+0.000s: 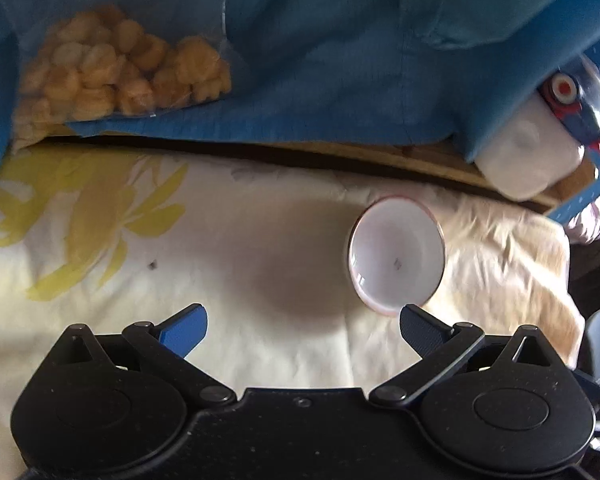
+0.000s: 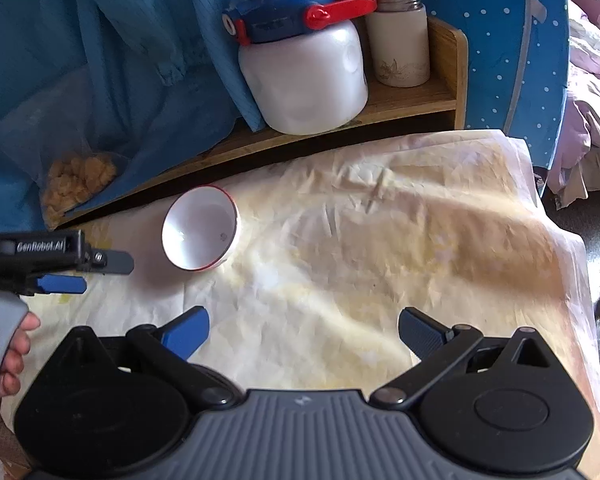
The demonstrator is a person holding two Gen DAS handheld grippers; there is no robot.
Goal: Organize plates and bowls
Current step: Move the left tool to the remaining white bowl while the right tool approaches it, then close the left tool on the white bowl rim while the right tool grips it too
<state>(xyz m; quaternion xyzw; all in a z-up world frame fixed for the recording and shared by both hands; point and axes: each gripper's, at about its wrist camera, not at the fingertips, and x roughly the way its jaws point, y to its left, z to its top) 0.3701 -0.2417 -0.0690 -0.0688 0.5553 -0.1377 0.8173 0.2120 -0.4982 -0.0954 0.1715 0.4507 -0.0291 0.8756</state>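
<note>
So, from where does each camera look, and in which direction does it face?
Left wrist: on the left gripper, angled down at the cloth and the white bowl; its own open fingers show.
Right wrist: on the right gripper, angled down at the same cloth; own open fingers, plus the left gripper and a hand.
Shared: bowl, cloth, snack bag, white jug.

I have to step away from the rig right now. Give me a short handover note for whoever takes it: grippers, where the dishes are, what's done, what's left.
Left gripper: open, holding nothing, beside the bowl.
Right gripper: open, holding nothing, over bare cloth.
Bowl: white with a red rim, tipped on its side on the cream tablecloth, just in front of the wooden shelf.
No plates or other bowls in view.
Done: nothing visibly stacked or put away.
Left: probably right the bowl and find the rest.
</note>
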